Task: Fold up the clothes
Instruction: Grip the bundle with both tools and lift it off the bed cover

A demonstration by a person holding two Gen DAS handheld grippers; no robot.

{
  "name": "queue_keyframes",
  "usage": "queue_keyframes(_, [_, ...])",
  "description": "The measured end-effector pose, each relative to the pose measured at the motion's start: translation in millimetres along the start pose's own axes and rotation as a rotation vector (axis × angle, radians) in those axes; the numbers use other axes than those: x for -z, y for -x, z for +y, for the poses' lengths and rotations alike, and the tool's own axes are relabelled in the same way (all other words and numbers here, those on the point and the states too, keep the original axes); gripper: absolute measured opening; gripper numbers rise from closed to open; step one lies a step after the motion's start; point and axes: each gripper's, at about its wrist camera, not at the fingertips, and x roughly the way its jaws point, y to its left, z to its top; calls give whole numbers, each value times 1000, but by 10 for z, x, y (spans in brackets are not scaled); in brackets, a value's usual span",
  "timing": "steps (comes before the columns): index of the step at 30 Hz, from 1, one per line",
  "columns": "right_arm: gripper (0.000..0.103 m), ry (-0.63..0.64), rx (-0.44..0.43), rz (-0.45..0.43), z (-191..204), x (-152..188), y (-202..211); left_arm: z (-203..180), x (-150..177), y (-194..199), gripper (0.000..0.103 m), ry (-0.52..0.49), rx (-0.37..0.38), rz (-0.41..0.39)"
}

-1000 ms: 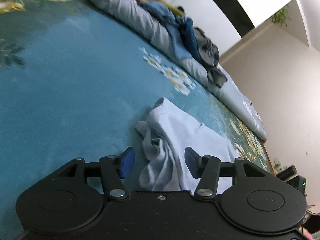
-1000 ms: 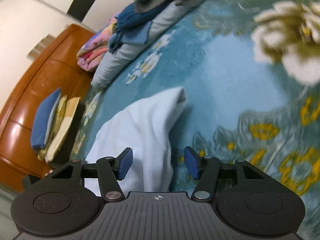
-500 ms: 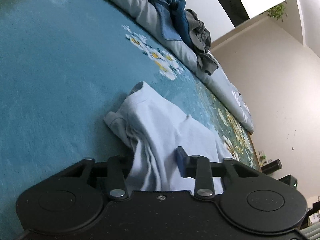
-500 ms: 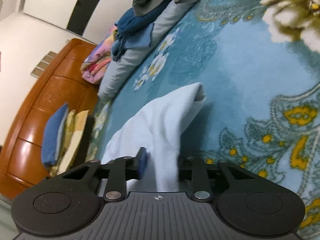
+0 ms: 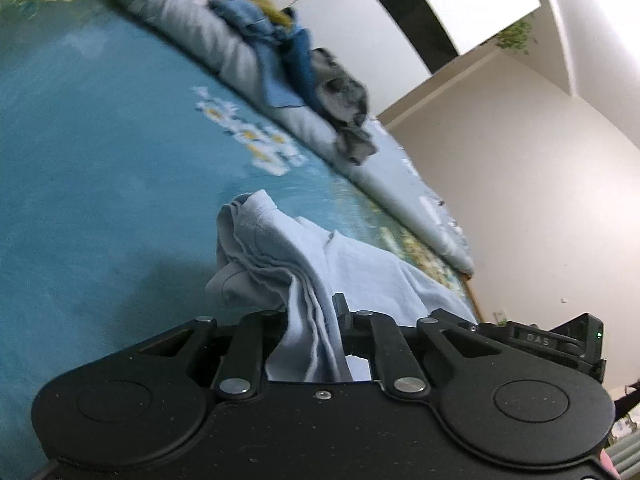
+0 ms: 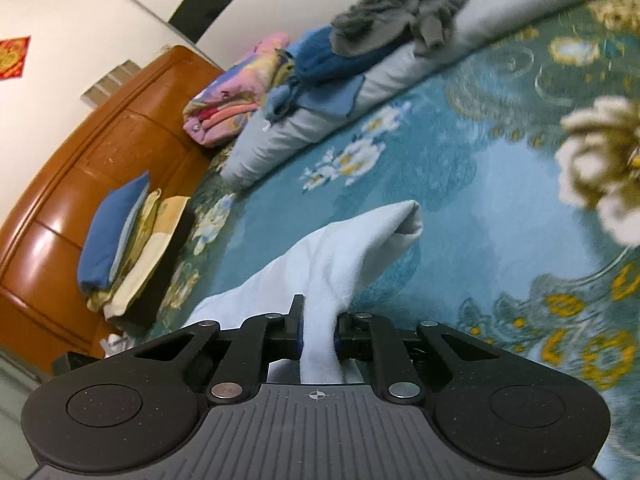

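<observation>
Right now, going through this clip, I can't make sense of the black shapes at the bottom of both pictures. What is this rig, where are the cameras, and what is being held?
There is no robot here: a person carries a two-finger gripper in each hand, and a fisheye camera on each looks forward along its fingers. The black shapes are the grippers' own bodies. One picture shows the left gripper, the other the right gripper. Both are closing their jaws on the same pale blue garment, with bunched cloth pinched between them, above a teal flowered bedspread. Farther back, loose clothes lie piled on a rolled grey quilt.
</observation>
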Motion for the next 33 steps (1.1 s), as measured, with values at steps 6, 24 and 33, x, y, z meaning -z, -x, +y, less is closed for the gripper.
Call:
queue_keyframes(6, [10, 50, 2, -58, -46, -47, 573, -568, 49, -82, 10, -92, 48, 6])
queue_keyframes(24, [10, 44, 199, -214, -1363, -390, 2370, -2355, 691, -1775, 11, -315, 227, 213])
queue_keyframes(33, [10, 53, 339, -237, -2245, -750, 3153, -3156, 1172, -2803, 12, -417, 328, 277])
